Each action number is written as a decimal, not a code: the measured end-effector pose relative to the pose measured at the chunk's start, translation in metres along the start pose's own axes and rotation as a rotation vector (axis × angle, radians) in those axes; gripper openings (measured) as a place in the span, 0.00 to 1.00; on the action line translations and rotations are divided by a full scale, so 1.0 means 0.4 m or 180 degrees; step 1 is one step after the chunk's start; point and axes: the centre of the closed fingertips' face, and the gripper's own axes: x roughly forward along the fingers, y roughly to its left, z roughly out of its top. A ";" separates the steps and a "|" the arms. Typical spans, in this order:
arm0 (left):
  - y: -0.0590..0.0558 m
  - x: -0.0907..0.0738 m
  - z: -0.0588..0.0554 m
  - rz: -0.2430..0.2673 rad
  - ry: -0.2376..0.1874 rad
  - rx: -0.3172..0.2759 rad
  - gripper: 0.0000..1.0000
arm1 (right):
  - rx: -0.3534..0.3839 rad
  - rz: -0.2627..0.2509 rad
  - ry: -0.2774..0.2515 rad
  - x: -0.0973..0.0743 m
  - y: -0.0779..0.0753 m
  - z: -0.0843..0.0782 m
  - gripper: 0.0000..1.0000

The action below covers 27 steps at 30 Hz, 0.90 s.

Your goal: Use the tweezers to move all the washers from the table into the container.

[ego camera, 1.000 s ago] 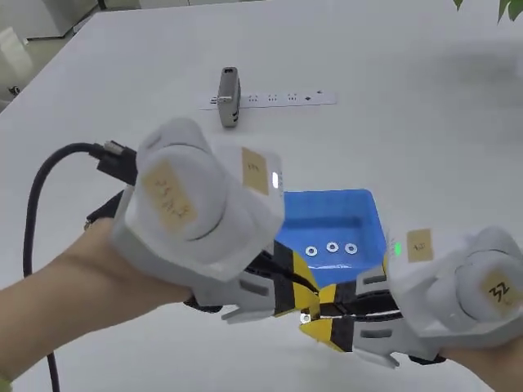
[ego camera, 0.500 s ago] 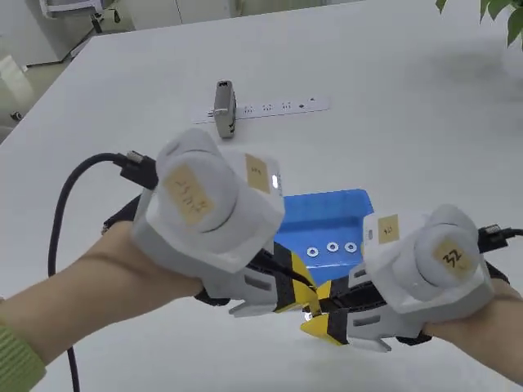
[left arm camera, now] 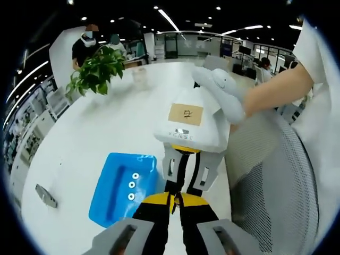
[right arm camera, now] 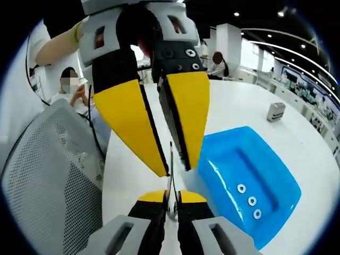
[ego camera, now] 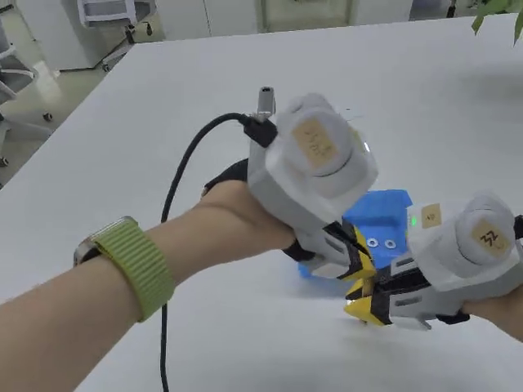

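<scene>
- Between yellow jaw tips, tweezers (right arm camera: 170, 183) mostly hidden, just a thin metal sliver.
- R gripper (right arm camera: 171, 195) clamped on them; L gripper (right arm camera: 175, 169) grip unclear.
- 3 washers (right arm camera: 252, 201) in blue container (right arm camera: 228, 154).

1. Head view: bright, even light from above. The white table (ego camera: 204, 98) is almost washed out, and shadows on it are faint and soft.
2. The whole head view is slightly soft.
3. Gripper views: long ceiling lights (left arm camera: 169, 20) glow against a dark ceiling, and straight lines bend strongly toward the edges.
4. Pale glare lies along the container (right arm camera: 265, 159) rim; the nearest jaws at the bottom are out of focus.
</scene>
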 end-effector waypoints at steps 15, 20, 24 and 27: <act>-0.019 -0.122 -0.106 0.0647 -0.0879 -0.1028 0.45 | 0.0813 -0.0482 -0.0463 -0.026 -0.034 0.003 0.03; -0.018 -0.153 -0.134 0.0968 -0.1191 -0.1359 0.58 | 0.1220 -0.0597 -0.0765 -0.053 -0.050 -0.002 0.04; -0.029 -0.166 -0.133 0.1069 -0.1345 -0.1416 0.66 | 0.1353 -0.0634 -0.0846 -0.070 -0.051 -0.003 0.04; -0.040 -0.168 -0.132 0.1135 -0.1385 -0.1404 0.71 | 0.1388 -0.0672 -0.0887 -0.081 -0.052 0.005 0.04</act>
